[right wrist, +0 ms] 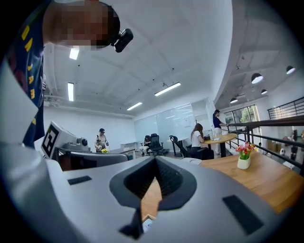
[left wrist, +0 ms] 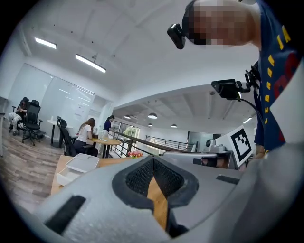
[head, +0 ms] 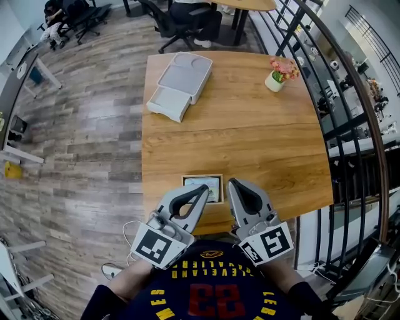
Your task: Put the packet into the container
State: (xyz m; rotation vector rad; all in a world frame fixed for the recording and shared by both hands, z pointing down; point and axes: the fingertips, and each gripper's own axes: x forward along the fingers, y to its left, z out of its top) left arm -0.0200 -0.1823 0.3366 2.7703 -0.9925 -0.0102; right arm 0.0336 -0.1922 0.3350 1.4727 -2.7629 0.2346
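Observation:
The packet (head: 199, 189), small with a pale face, lies flat near the front edge of the wooden table (head: 250, 144). The white container (head: 181, 84) stands at the table's far left, its tray open with the lid resting against it; it also shows in the left gripper view, as the container (left wrist: 76, 167). My left gripper (head: 204, 187) is shut and empty, its tip over the packet's right part; whether it touches, I cannot tell. Just right of the packet, my right gripper (head: 232, 182) is shut and empty too. The jaws of the left gripper (left wrist: 153, 160) and of the right gripper (right wrist: 155, 159) meet at their tips.
A small white pot of pink flowers (head: 278, 75) stands at the table's far right corner. A black railing (head: 331, 94) runs along the right side. Office chairs and seated people (head: 187, 19) are beyond the far edge. Wooden floor (head: 81, 137) lies to the left.

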